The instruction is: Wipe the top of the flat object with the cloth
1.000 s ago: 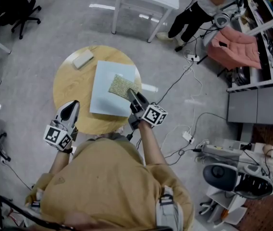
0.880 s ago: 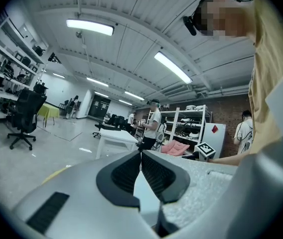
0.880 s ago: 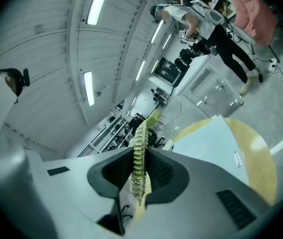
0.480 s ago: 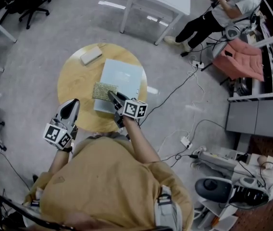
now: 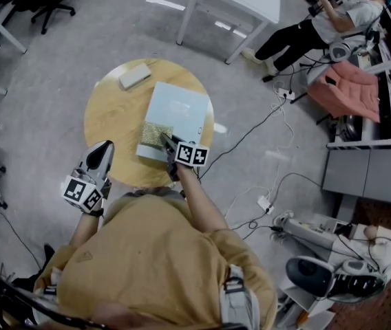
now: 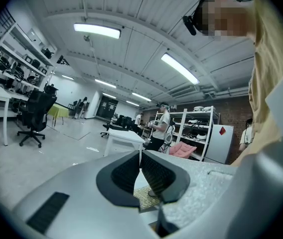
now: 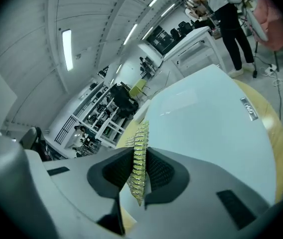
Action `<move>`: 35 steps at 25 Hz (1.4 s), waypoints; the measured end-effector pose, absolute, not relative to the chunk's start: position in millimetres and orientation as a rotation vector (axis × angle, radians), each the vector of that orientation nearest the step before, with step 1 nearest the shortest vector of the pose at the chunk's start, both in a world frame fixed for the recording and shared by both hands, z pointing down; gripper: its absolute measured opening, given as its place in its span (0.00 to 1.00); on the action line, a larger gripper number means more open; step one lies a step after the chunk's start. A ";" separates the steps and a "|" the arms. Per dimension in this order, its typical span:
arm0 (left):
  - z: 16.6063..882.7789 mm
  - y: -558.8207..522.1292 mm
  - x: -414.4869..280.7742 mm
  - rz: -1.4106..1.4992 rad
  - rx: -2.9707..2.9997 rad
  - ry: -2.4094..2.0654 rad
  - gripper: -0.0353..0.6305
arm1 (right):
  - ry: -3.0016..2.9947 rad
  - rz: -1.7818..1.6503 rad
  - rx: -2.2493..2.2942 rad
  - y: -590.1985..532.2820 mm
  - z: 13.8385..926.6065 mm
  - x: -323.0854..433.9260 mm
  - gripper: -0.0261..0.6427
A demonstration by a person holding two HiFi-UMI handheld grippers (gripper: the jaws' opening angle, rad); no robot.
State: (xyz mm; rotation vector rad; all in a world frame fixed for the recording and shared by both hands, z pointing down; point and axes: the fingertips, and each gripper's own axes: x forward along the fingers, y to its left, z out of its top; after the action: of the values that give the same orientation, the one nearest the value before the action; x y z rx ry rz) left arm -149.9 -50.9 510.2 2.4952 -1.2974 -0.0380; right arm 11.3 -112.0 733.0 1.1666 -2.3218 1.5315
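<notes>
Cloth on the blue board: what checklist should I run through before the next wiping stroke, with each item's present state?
1. Right gripper shut on the cloth: ok.
2. Cloth lying on the board: ok, at its near left corner.
3. Left gripper clear of the board: ok, shut, empty, off to the left.
4. Board held against sliding on the table: not ok, nothing steadies it.
5. Small block out of the path: ok, far side, apart from the board.

Pale block (image 5: 134,75) lies on round table (image 5: 109,126).
</notes>
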 end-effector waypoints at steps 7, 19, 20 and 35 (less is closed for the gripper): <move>510.3 -52.4 -138.4 -0.034 2.515 -1.255 0.08 | -2.284 1.474 1.239 -107.0 737.2 49.4 0.13; 515.3 -54.5 -104.3 -0.021 2.569 -1.151 0.08 | -2.146 1.506 1.482 -60.3 757.3 160.1 0.14; 513.5 -56.9 -103.6 -0.021 2.573 -1.143 0.08 | -2.134 1.506 1.504 -59.2 756.5 167.2 0.14; 509.3 -56.1 -80.2 -0.013 2.621 -1.071 0.08 | -2.045 1.413 1.759 -33.0 741.0 254.9 0.14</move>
State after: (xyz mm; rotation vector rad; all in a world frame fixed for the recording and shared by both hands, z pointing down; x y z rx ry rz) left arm -80.2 -56.1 509.3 2.6211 -1.0711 -0.0133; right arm 254.9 -33.0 741.0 1.7591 -2.0449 1.4134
